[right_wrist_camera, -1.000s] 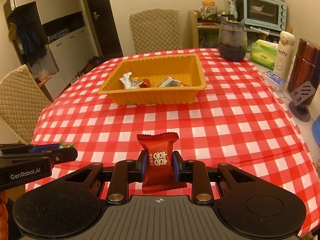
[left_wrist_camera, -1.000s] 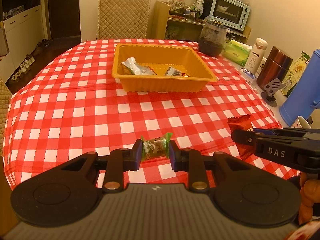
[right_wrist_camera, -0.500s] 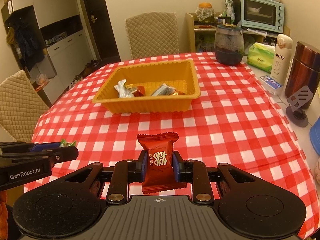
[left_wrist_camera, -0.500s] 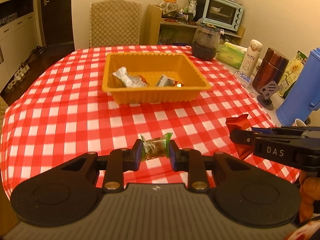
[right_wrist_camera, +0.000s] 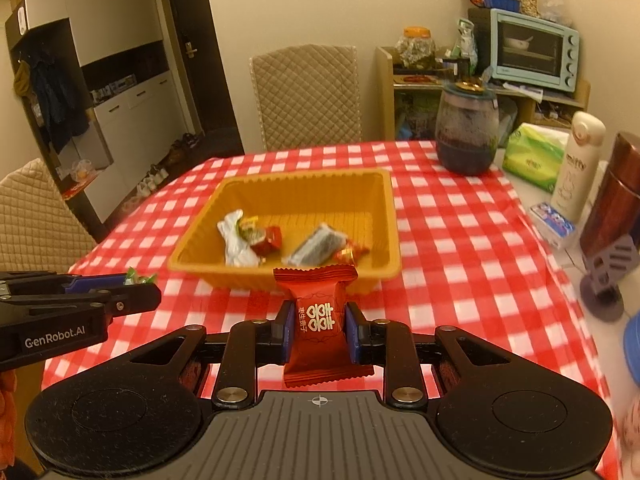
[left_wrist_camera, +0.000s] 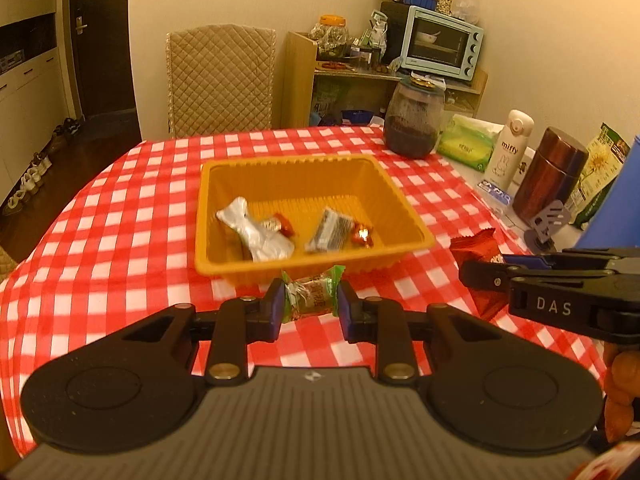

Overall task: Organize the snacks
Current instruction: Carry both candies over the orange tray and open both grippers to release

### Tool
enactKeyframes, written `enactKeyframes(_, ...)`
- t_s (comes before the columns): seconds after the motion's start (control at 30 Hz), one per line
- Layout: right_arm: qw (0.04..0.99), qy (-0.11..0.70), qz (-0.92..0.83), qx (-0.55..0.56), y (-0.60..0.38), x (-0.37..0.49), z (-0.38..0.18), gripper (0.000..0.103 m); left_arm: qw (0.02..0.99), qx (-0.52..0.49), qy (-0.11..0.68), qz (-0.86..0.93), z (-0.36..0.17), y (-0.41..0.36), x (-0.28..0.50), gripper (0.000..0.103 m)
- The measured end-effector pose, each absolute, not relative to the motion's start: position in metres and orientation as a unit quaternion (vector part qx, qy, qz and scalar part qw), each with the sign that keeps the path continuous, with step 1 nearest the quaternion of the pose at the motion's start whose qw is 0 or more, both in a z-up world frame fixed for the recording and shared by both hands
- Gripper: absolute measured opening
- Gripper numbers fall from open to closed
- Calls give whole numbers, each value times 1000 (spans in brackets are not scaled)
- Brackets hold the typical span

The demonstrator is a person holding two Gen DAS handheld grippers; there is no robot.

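Observation:
My left gripper [left_wrist_camera: 311, 304] is shut on a green-wrapped candy [left_wrist_camera: 312, 294], held just before the near wall of the orange tray [left_wrist_camera: 320, 168]. My right gripper [right_wrist_camera: 316, 326] is shut on a red snack packet [right_wrist_camera: 318, 316], also just short of the tray [right_wrist_camera: 304, 180]. Each gripper shows in the other's view: the right one [left_wrist_camera: 476, 274] with the red packet [left_wrist_camera: 476, 246], the left one [right_wrist_camera: 150, 290] with the green candy [right_wrist_camera: 138, 277]. The tray holds several wrapped snacks, among them a silver packet [left_wrist_camera: 258, 234] and a dark one [left_wrist_camera: 330, 234].
The table has a red-and-white checked cloth [left_wrist_camera: 120, 216]. Along its right side stand a dark glass jar [left_wrist_camera: 414, 120], a green tissue pack [left_wrist_camera: 466, 142], a white Miffy bottle [left_wrist_camera: 510, 144], a brown flask [left_wrist_camera: 550, 172] and a blue jug [left_wrist_camera: 618, 204]. A quilted chair [left_wrist_camera: 220, 80] stands behind.
Both grippers have moved forward towards the tray, each still holding its snack. The tray is now much nearer in both views.

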State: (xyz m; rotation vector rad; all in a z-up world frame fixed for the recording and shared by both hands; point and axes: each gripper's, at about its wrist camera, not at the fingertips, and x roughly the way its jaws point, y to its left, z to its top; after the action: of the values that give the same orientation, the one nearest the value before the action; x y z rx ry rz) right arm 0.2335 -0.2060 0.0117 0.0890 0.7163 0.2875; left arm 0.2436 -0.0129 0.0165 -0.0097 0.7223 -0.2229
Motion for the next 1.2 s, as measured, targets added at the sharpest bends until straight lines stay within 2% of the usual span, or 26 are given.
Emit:
enactKeyframes(0.7,915,365,156,70,-200,350,15,27,925,-35,359,-118,18,-3,355,25)
enactKeyframes(1.2,911,379,148,66,-196,383,-3,27,916,-23,379,-131,-11,-21,391,25)
